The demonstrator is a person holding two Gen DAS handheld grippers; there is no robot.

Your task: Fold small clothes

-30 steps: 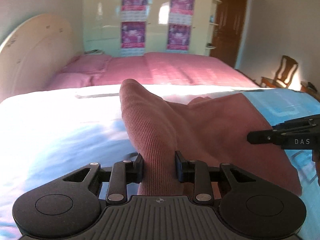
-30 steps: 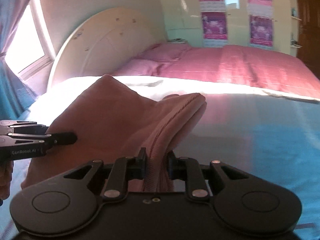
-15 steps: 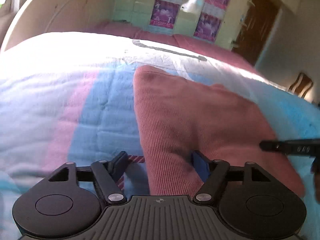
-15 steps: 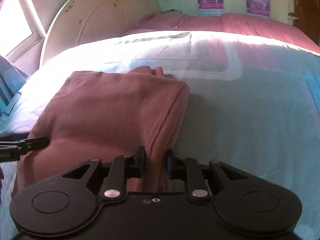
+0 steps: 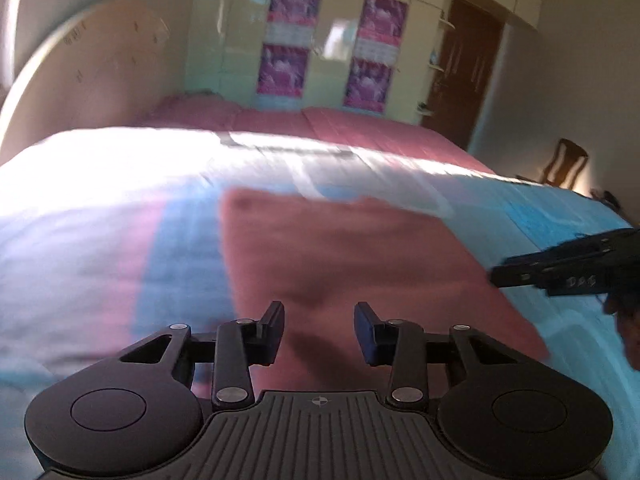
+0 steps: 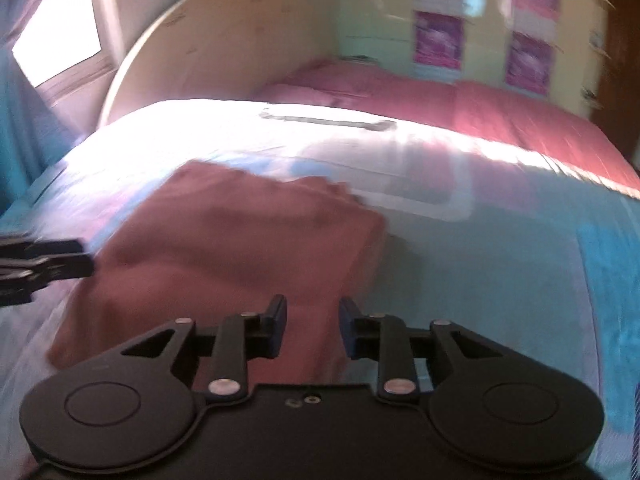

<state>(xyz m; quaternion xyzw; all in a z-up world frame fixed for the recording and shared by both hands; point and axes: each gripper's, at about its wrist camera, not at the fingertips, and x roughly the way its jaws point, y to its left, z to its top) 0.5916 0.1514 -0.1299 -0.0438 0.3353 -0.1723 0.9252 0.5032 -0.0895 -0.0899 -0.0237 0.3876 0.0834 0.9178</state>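
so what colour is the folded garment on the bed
Dusty pink folded garment, clearest in the left wrist view.

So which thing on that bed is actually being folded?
Start at the big bed with its pale blue, pink and white cover. On the near part lies a flat pink ribbed garment, folded roughly square. It is the only loose item lying on that cover.

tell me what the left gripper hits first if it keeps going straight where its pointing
Most likely the pink garment lying flat on the bed; the left gripper aims down at it, fingers closing with nothing pinched. Blur makes depth uncertain.

Only blurred white letters, seemingly "DAS", show on the right tool [image 5: 496, 278].
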